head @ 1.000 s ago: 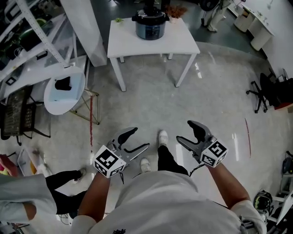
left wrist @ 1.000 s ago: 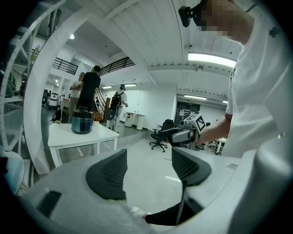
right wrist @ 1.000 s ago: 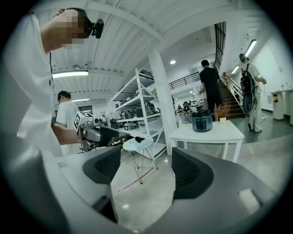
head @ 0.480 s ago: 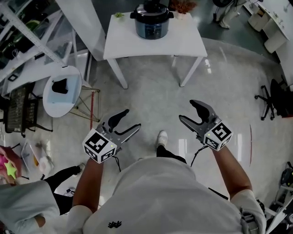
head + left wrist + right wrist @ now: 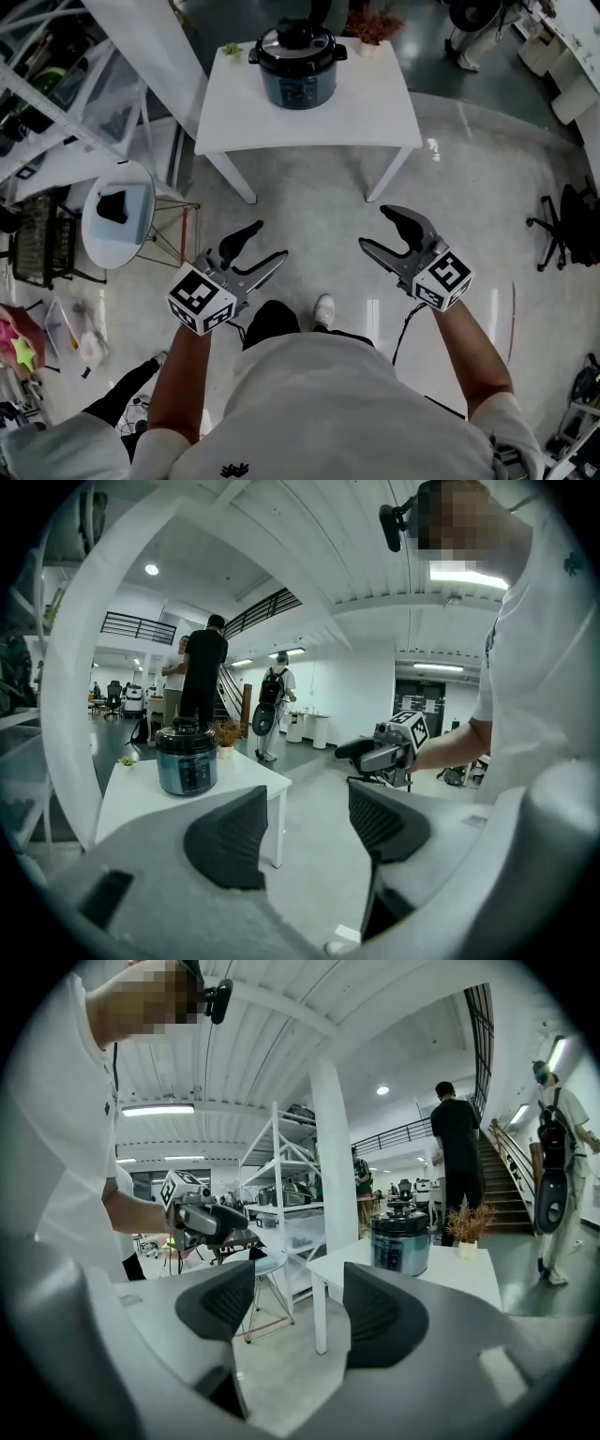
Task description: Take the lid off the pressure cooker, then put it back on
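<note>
The pressure cooker (image 5: 297,66) stands upright on the far half of the white table (image 5: 309,117), roughly centred between its left and right edges. The lid (image 5: 297,39) is seated on the cooker body, with its black knob on top. A small green plant (image 5: 232,50) stands at the far left corner of the table. A pot of dried reddish stems (image 5: 373,26) stands at the far right, just beside the cooker.

Both grippers are held over the bare floor (image 5: 319,202) on the near side of the table, well apart from it and from the cooker.

- Left gripper (image 5: 265,242): jaws apart, having just closed a little; nothing between the pads. It points toward the table.
- Right gripper (image 5: 375,228): jaws apart, nothing between the pads. It also points toward the table.

In each gripper view the cooker appears beyond the jaws, with clear floor between.

Left of the table stands white shelving (image 5: 56,84). Nearer on that side is a round side table (image 5: 116,214) carrying a dark object. An office chair (image 5: 567,225) stands at the far right. In the left gripper view a person in black (image 5: 202,672) stands beyond the table.
</note>
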Demonstrator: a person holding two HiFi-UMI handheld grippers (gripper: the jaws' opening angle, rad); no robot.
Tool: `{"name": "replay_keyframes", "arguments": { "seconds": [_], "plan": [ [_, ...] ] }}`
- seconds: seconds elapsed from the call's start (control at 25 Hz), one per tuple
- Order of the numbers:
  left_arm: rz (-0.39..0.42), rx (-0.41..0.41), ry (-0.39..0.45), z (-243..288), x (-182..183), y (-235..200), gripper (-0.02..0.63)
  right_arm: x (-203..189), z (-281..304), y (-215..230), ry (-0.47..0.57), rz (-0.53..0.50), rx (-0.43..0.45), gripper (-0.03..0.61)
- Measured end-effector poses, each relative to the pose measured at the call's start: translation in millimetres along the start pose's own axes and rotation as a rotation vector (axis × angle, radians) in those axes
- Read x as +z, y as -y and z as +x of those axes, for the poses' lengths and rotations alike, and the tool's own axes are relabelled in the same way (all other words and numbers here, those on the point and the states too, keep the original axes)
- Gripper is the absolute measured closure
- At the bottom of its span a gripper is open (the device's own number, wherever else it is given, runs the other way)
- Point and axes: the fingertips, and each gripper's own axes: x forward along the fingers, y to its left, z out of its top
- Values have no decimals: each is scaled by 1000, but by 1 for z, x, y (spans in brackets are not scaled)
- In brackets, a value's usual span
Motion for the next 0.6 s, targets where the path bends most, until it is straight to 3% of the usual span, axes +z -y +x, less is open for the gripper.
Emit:
{"name": "replay_keyframes", "arguments": {
  "seconds": [0.32, 0.6],
  "plan": [
    [30, -30, 24, 48, 28, -70, 341, 19, 45, 68, 1, -13, -12, 287],
    [43, -88, 53, 84, 59, -163, 347, 47, 100, 136, -24, 0, -77, 302]
  ]
}}
